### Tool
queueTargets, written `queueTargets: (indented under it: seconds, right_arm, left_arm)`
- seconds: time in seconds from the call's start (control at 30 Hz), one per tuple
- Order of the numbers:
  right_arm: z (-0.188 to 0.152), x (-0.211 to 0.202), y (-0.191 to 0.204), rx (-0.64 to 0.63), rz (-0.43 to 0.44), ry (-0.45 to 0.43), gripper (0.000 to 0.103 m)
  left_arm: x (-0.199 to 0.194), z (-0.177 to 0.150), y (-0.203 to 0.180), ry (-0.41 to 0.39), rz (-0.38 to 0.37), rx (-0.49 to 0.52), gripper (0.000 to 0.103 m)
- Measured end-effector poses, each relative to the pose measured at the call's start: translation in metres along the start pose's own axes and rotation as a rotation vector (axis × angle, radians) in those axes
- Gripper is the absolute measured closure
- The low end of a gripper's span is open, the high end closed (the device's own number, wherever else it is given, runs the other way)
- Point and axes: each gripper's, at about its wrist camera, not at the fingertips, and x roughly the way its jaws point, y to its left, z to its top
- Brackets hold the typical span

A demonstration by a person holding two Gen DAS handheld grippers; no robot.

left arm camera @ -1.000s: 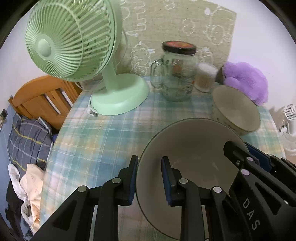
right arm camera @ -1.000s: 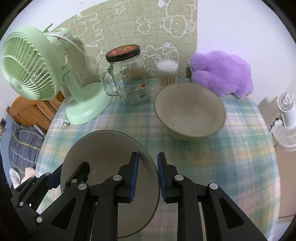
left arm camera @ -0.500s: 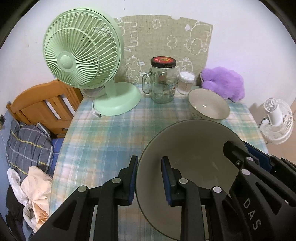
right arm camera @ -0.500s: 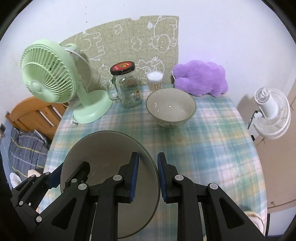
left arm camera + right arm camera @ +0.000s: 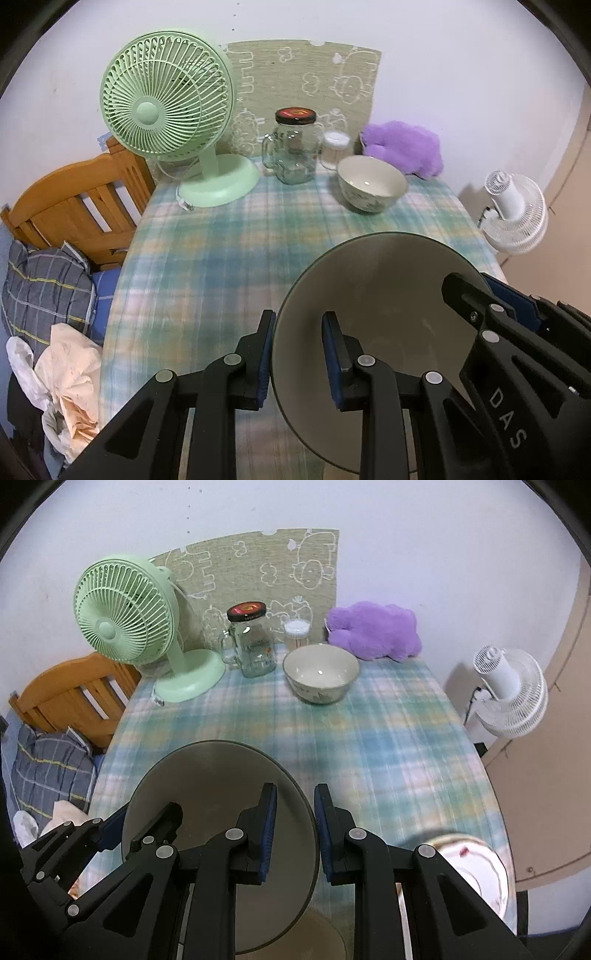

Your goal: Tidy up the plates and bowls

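Left wrist view: the left gripper is clenched on the near-left rim of a large grey plate, one pad inside the rim, one outside. The right gripper grasps the same plate at its right rim, so the plate hangs between both tongs above the plaid tablecloth. Just right of the right gripper lies a white patterned plate. Well ahead of both stands a pale bowl, with a glass jar and a green fan beyond to the left.
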Motion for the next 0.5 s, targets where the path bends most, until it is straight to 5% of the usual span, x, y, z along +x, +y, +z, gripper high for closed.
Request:
queueTargets:
  seconds: [0.5]
  right_arm:
    - [-0.064,-0.04,-0.012,0.027,-0.012,0.01,0.079]
  left_arm:
    - [-0.025,-0.061,-0.014,0.027,-0.035,0.009,0.08]
